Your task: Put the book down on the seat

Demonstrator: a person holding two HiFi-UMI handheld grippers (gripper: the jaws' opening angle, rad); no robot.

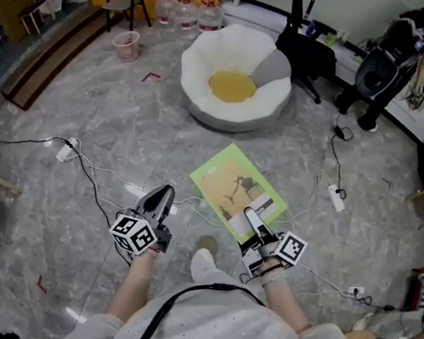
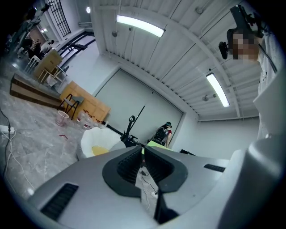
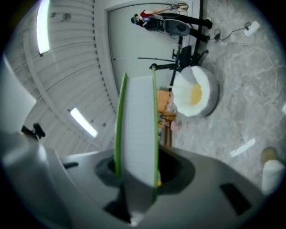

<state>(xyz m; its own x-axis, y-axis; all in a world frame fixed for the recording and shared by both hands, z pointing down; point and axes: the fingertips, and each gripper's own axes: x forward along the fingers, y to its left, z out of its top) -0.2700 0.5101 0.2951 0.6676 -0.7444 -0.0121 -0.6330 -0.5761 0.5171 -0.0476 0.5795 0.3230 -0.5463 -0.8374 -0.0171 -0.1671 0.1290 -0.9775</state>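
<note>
While your right gripper [image 1: 255, 226] pinches the green book [image 1: 230, 182] by its near edge, well short of the white seat [image 1: 202, 61], carry it level over the yellow cushion [image 1: 232, 87], lower until it rests, then release. Left gripper [image 1: 161, 194] is pressed together, empty. Mind the floor cables [image 1: 97, 178].

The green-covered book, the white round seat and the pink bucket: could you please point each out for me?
green-covered book [image 1: 234, 189], head view, middle of its front cover.
white round seat [image 1: 199, 61], head view, its left rim.
pink bucket [image 1: 126, 50], head view, its side wall.
</note>
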